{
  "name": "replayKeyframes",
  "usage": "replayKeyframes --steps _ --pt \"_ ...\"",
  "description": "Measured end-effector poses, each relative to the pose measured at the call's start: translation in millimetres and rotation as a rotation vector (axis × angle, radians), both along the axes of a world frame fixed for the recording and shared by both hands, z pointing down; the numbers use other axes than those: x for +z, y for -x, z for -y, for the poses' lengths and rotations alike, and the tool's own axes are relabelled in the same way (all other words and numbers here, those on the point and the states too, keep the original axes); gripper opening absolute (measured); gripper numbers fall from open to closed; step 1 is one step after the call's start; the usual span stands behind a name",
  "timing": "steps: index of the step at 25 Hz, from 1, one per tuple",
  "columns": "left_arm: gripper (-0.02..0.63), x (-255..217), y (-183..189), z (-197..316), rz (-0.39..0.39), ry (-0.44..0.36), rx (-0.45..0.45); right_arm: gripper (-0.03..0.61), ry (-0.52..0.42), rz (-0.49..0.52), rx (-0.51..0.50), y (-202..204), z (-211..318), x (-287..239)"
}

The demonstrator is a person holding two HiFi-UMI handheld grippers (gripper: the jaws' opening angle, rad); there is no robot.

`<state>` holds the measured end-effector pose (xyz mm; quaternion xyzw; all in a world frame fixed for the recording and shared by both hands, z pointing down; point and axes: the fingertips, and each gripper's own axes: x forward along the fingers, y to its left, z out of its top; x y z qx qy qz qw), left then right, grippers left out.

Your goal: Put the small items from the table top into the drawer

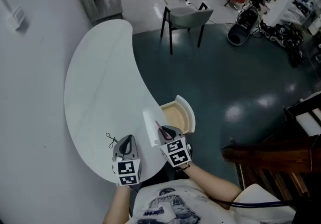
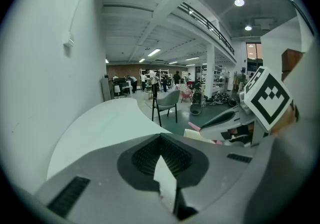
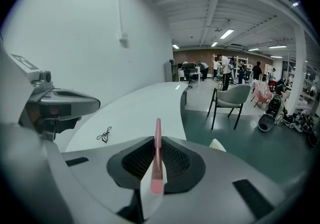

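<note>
A black cord point(image 1: 111, 140) lies on the table point(image 1: 100, 77), just left of the left gripper point(image 1: 128, 140), whose jaws are closed on nothing. The right gripper point(image 1: 164, 132) clamps a pink stick point(image 3: 158, 143) near the open drawer point(image 1: 188, 113).

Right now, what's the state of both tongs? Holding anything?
Left tongs: shut, nothing between them.
Right tongs: shut on a thin pink stick.
</note>
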<state>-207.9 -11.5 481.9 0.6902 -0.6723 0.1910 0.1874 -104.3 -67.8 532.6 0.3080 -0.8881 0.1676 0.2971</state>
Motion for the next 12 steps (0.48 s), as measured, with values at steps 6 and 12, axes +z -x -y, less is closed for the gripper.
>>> replayKeyframes --steps 6,12 --pt "0.020 -2.0 -58.3 17.5 0.015 -0.008 -0.006 0.060 -0.012 0.023 -0.002 -56.2 20.3 -6.4" --pt "0.020 -0.9 -116.6 27.2 0.024 -0.011 -0.019 0.060 -0.029 0.037 -0.004 -114.9 33.7 -5.8"
